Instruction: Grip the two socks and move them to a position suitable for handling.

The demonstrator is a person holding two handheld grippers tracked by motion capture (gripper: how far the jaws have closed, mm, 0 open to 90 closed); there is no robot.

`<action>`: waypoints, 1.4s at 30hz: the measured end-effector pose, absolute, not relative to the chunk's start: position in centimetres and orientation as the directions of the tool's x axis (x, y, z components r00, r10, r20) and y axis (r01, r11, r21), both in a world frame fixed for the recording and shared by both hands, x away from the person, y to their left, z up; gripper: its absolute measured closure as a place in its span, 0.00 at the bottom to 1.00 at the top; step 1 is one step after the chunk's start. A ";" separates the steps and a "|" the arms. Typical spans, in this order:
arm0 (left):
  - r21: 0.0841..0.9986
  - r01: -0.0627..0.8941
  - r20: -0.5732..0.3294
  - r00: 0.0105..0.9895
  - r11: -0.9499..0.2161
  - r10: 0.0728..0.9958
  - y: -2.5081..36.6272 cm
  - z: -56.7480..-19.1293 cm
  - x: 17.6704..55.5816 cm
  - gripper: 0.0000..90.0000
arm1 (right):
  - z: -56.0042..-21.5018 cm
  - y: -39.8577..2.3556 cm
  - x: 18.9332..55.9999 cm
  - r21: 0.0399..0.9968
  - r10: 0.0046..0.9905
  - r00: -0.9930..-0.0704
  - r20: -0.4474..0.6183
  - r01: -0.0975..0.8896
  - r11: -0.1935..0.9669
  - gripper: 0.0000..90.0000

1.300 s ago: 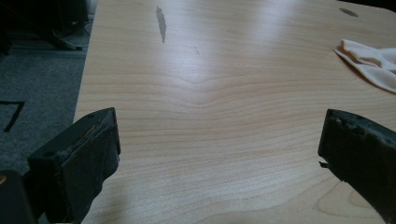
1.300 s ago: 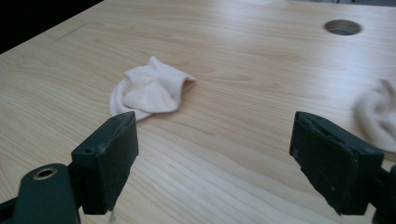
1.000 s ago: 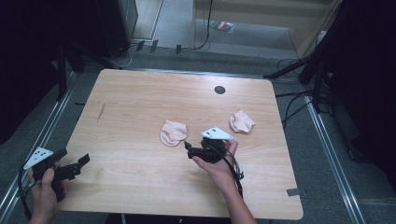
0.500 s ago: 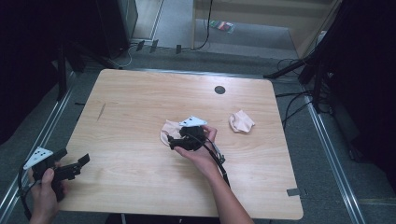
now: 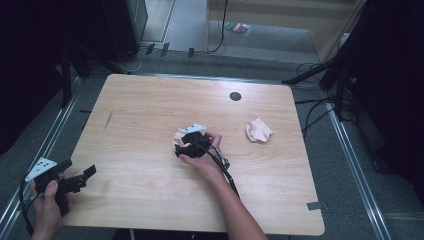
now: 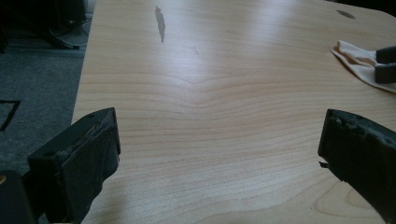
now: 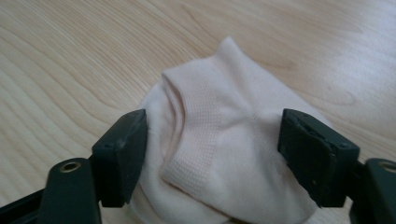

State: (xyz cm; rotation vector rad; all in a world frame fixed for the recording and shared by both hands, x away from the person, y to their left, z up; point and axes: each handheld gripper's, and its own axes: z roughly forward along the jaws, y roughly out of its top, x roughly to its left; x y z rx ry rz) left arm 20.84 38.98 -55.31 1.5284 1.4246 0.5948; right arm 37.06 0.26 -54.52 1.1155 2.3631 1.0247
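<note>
Grey carpeted floor (image 5: 350,165) with metal rails and dark cables surrounds a pale wooden bench (image 5: 150,125), whose top carries a dark streak (image 5: 108,118) toward nine o'clock and a small black round hole (image 5: 235,96) toward twelve.

At the bench's centre, the person's right forearm reaches in from six o'clock, the right hand (image 5: 204,161) holding the right hand-held gripper (image 5: 181,147) over a pale pink sock (image 5: 176,141). In the right gripper view that sock (image 7: 224,154) lies bunched on the wood between the two black jaws, which stand released, one at each side of it; whether they touch the fabric I cannot tell.

A second pale pink sock (image 5: 258,130) lies crumpled toward three o'clock, well apart from the first.

At the seven o'clock corner the left hand (image 5: 47,210) holds the left hand-held gripper (image 5: 90,171) just over the bench edge. In the left gripper view its jaws stand wide apart, released, with bare wood between them.
</note>
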 end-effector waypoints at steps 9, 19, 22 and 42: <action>0.859 0.502 -0.237 0.208 0.104 0.949 38.9 -55.3 20.9 0.00 | -54.5 -0.4 36.9 0.745 0.804 -0.593 -0.043 0.517 0.422 0.85; 0.863 0.502 -0.160 0.184 0.047 0.970 38.2 -55.0 21.0 0.00 | -50.0 -2.7 34.4 0.814 0.845 -0.533 0.031 0.505 0.289 0.88; 0.871 0.488 -0.166 0.197 0.050 0.966 37.6 -54.4 21.0 0.00 | -48.8 -3.8 33.2 0.826 0.852 -0.521 0.051 0.502 0.257 0.88; 0.908 0.415 -0.151 0.466 -0.065 0.872 25.5 -50.5 21.0 0.00 | -49.0 -7.6 23.9 0.805 0.878 -0.469 0.095 0.555 0.210 0.87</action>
